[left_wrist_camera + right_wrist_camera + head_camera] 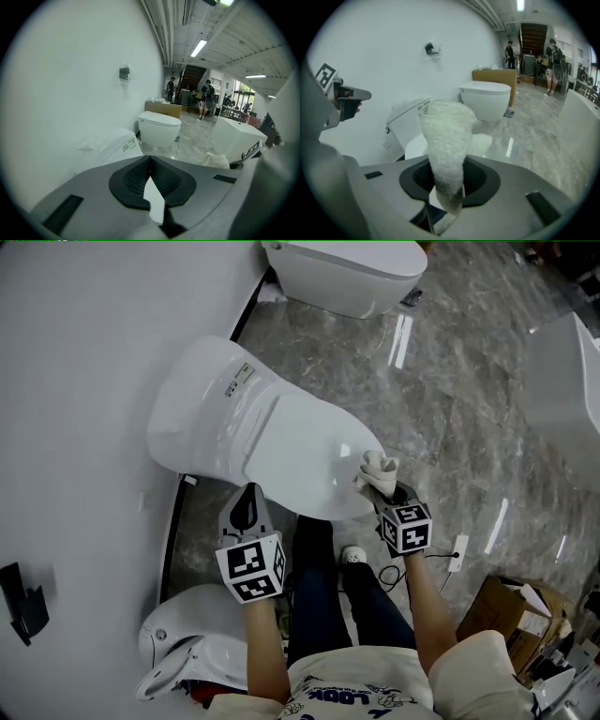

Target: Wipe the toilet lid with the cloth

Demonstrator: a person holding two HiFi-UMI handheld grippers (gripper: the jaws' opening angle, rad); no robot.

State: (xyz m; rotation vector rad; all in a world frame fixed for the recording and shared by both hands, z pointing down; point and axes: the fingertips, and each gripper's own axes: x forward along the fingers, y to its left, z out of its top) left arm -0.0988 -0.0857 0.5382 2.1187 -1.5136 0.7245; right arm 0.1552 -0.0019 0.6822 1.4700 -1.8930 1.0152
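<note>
At the toilet lid [291, 451], right gripper [382, 487] clamps the cloth [377, 468].

Toilet lid [281, 451] sits against the wall [84, 409] on its left. Cloth [377, 470] at lid's front-right edge, in right tongs [382, 487]. Left tongs [248, 495] at lid's near edge. Second toilet [342, 273] behind.
</note>
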